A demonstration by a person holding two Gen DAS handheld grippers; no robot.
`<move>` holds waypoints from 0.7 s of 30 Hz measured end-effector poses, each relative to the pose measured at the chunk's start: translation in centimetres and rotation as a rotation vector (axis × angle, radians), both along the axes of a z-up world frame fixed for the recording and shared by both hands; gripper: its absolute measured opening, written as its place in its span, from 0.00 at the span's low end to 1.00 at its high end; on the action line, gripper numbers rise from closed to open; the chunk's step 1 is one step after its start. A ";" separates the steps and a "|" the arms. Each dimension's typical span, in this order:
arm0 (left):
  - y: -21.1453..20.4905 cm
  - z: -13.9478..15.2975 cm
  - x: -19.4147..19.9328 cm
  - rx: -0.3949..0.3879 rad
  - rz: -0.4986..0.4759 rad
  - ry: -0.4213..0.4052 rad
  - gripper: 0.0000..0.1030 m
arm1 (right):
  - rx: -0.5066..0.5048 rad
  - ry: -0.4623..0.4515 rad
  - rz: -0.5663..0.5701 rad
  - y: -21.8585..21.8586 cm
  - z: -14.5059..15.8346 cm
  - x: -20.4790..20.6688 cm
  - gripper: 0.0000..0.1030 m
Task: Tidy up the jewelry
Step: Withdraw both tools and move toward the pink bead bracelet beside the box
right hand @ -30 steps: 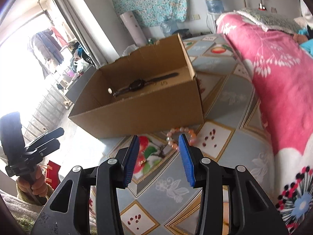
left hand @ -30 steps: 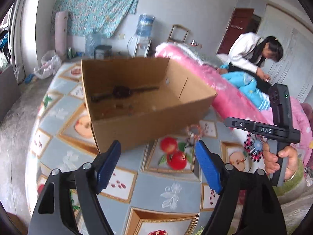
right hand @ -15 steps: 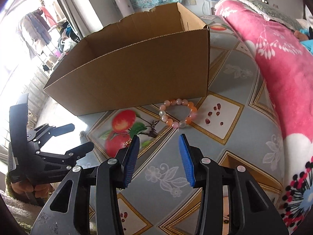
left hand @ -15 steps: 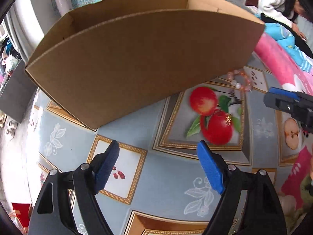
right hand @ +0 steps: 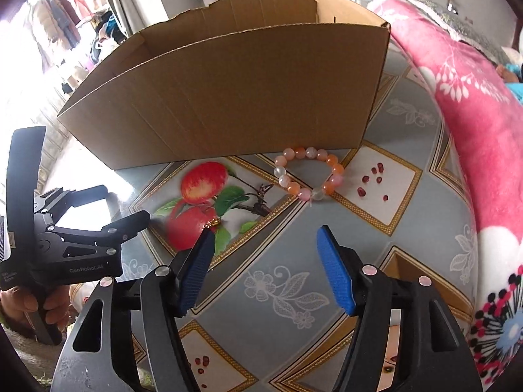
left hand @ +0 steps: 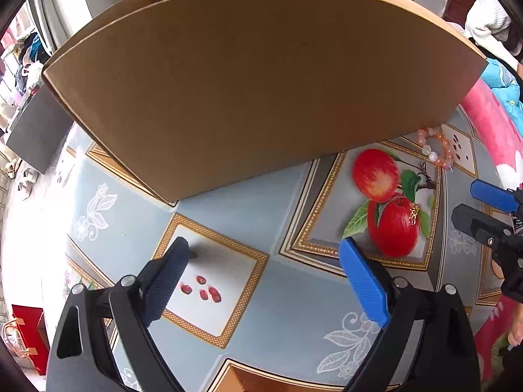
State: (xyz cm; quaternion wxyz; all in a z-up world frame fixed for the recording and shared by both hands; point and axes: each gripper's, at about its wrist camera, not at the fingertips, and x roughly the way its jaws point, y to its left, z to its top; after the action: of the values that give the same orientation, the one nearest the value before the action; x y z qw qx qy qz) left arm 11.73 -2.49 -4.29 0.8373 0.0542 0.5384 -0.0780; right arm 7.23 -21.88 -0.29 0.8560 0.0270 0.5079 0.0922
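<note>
A pink and orange bead bracelet [right hand: 309, 173] lies on the patterned tablecloth against the near wall of a brown cardboard box [right hand: 228, 98]; it also shows in the left wrist view [left hand: 436, 147]. A small gold trinket [right hand: 212, 222] lies on the printed apple, also in the left wrist view [left hand: 413, 214]. My right gripper [right hand: 264, 245] is open and empty, low over the cloth just short of the bracelet. My left gripper [left hand: 264, 254] is open and empty, close to the box wall [left hand: 261, 81]. The box's inside is hidden.
A pink floral quilt [right hand: 474, 114] rises along the right side. The left gripper's body [right hand: 65, 238] shows at the left of the right wrist view. The right gripper's fingers [left hand: 493, 196] show at the right of the left wrist view. A person in white [left hand: 487, 29] sits beyond.
Both grippers have dropped low and moved in toward the box and cloth. The right gripper's jaws have opened wider. The box interior with the watch has gone out of sight.
</note>
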 end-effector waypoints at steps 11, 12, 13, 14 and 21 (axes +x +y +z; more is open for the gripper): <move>0.0 -0.3 0.5 -0.002 0.008 -0.003 0.91 | -0.010 0.000 0.002 0.3 -0.1 0.5 0.61; 0.0 -0.3 0.5 -0.001 0.008 -0.002 0.91 | -0.010 0.001 0.003 0.6 -0.2 0.7 0.61; 0.0 -0.3 0.5 -0.001 0.009 -0.002 0.91 | -0.009 0.001 0.003 0.6 -0.2 0.7 0.61; 0.0 -0.3 0.5 -0.001 0.008 -0.001 0.91 | -0.009 0.001 0.003 0.6 -0.2 0.7 0.61; 0.1 -0.5 0.3 0.000 0.009 -0.016 0.92 | -0.007 -0.010 -0.007 0.0 0.1 0.6 0.61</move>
State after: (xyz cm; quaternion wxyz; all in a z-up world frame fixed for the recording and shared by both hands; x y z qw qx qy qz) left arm 12.08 -2.36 -4.80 0.8420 0.0521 0.5318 -0.0739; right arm 7.83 -21.84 -0.23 0.8590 0.0252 0.5038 0.0875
